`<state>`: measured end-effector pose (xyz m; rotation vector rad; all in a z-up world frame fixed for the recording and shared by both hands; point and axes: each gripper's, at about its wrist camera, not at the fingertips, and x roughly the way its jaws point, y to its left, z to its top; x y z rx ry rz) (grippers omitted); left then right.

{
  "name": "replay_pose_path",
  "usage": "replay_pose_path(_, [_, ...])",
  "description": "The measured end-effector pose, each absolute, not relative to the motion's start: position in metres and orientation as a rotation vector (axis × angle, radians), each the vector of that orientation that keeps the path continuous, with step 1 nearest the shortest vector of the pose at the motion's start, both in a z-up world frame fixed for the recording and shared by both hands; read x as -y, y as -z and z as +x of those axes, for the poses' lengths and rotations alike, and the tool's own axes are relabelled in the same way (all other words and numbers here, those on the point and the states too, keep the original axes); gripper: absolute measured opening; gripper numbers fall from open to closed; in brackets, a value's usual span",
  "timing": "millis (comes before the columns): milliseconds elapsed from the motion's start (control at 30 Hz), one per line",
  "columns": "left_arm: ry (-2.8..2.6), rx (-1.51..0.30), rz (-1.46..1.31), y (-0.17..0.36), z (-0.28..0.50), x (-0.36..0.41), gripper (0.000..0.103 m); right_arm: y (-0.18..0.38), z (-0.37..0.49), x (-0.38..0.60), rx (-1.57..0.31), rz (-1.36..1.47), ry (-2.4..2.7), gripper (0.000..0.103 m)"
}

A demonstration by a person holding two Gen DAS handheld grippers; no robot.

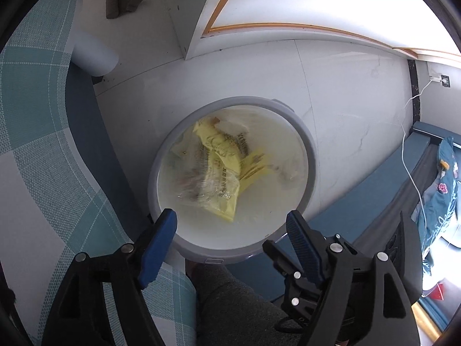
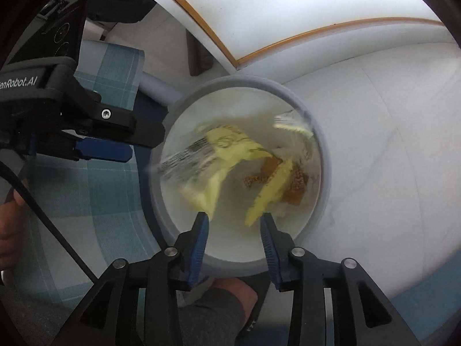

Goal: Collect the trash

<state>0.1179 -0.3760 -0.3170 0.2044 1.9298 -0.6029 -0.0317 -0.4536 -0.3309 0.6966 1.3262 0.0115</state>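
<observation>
A round waste bin with a grey rim (image 1: pixel 309 155) (image 2: pixel 324 161) and a pale inside stands on the floor below both grippers. Yellow wrappers (image 1: pixel 222 155) (image 2: pixel 230 144) lie blurred inside it, with brown crumbly scraps (image 2: pixel 296 186) beside them. My left gripper (image 1: pixel 230 222) hovers over the bin's near rim, jaws wide apart with nothing between the blue pads. It also shows from the side as the left gripper (image 2: pixel 144 144) at the bin's left edge. My right gripper (image 2: pixel 234 222) stands open over the bin; blurred yellow wrapper pieces (image 2: pixel 269 196) sit just beyond its fingertips, untouched by the pads.
A teal and white checked cover (image 1: pixel 43 144) (image 2: pixel 95 196) lies left of the bin. A person's grey-trousered leg (image 1: pixel 230 302) (image 2: pixel 213 308) is below it. A blue mat (image 1: pixel 360 201), a white cable (image 1: pixel 409 170) and flowered fabric (image 1: pixel 443 187) lie to the right. White floor tiles (image 1: pixel 345 92) lie beyond.
</observation>
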Motion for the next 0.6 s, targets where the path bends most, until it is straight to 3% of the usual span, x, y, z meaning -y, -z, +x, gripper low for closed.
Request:
replay_pose_path(267, [0.602, -1.78, 0.359, 0.295, 0.114, 0.38, 0.076, 0.319, -0.048, 0.468, -1.298, 0.719, 0.049, 0.045])
replay_pose_path(367, [0.607, -1.708, 0.378, 0.281, 0.112, 0.378, 0.076, 0.304, -0.056, 0.48, -1.263, 0.735, 0.089, 0.052])
replay_pose_path(600, [0.608, -1.544, 0.423, 0.236, 0.096, 0.369, 0.076, 0.269, -0.058, 0.504, -1.156, 0.77, 0.138, 0.058])
